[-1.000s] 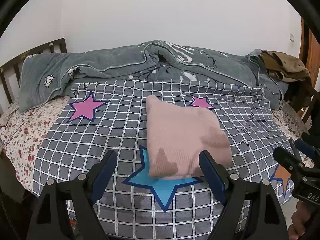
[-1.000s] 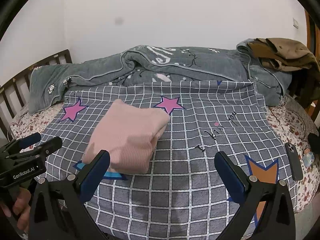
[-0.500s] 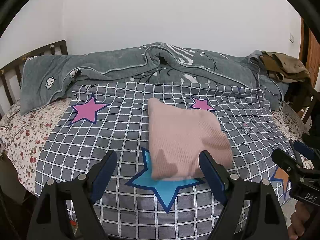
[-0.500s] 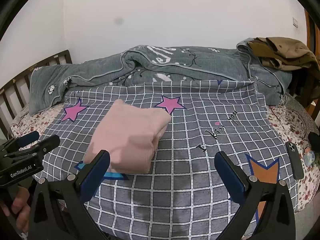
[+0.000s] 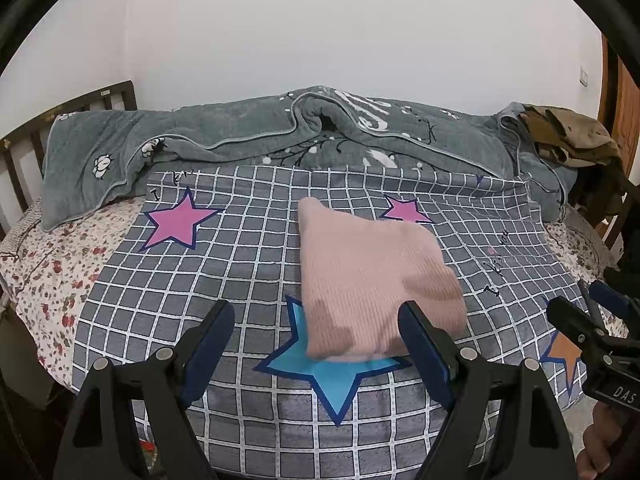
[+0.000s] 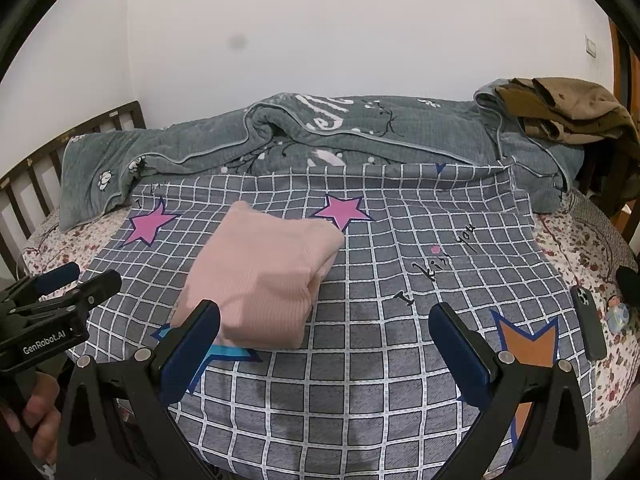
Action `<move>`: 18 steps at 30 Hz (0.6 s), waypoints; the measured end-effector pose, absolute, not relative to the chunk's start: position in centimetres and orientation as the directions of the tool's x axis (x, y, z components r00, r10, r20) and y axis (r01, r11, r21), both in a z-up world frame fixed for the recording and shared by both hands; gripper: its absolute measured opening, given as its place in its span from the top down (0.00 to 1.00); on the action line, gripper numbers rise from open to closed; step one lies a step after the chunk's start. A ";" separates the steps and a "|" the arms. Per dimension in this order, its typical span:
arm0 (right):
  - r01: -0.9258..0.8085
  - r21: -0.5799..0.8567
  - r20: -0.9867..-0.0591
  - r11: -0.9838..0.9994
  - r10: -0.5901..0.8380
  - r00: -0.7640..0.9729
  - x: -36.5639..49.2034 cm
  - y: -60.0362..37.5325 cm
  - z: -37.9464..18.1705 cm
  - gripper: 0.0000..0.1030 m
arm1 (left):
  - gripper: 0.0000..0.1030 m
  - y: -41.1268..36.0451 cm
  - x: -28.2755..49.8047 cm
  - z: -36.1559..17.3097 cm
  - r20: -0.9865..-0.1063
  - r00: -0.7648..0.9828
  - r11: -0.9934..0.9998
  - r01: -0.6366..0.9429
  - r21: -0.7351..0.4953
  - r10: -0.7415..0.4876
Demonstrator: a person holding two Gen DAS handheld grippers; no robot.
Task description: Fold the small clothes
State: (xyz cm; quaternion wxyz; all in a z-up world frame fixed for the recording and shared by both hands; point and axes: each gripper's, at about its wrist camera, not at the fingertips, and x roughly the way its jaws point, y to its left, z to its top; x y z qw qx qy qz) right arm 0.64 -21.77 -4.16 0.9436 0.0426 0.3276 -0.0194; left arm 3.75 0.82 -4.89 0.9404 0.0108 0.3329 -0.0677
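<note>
A pink knit garment [image 5: 372, 276] lies folded into a thick rectangle on the grey checked sheet [image 5: 224, 272], partly over a blue star. In the right wrist view the same pink garment [image 6: 264, 276] sits left of centre. My left gripper [image 5: 316, 340] hovers open just short of the garment's near edge, nothing between its blue pads. Wide open as well, my right gripper [image 6: 324, 340] hangs over bare sheet to the garment's right, holding nothing. Each gripper shows at the edge of the other's view, held by a hand.
A rumpled grey-green quilt [image 5: 280, 136] runs along the far side by the wall. Brown clothes [image 6: 560, 108] are piled at the far right. A dark phone [image 6: 586, 322] and a small object lie on the floral mattress cover at the right edge. A wooden headboard [image 6: 36, 172] stands left.
The left wrist view shifted slightly, the bed sliding a little down in frame. The garment and both grippers' jaws stay as they were.
</note>
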 end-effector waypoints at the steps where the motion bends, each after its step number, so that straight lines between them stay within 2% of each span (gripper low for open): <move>1: 0.064 0.068 -0.619 0.996 -0.009 0.786 0.6 -21.7 -4.1 0.01 | 0.19 0.9 3.7 -4.8 -0.628 0.769 0.991 0.134 -0.026 -0.121; 18: 0.064 0.076 -0.613 0.995 -0.004 0.790 0.0 -21.5 -3.8 0.01 | 0.19 1.1 3.6 -4.6 -0.628 0.769 0.991 0.134 -0.027 -0.121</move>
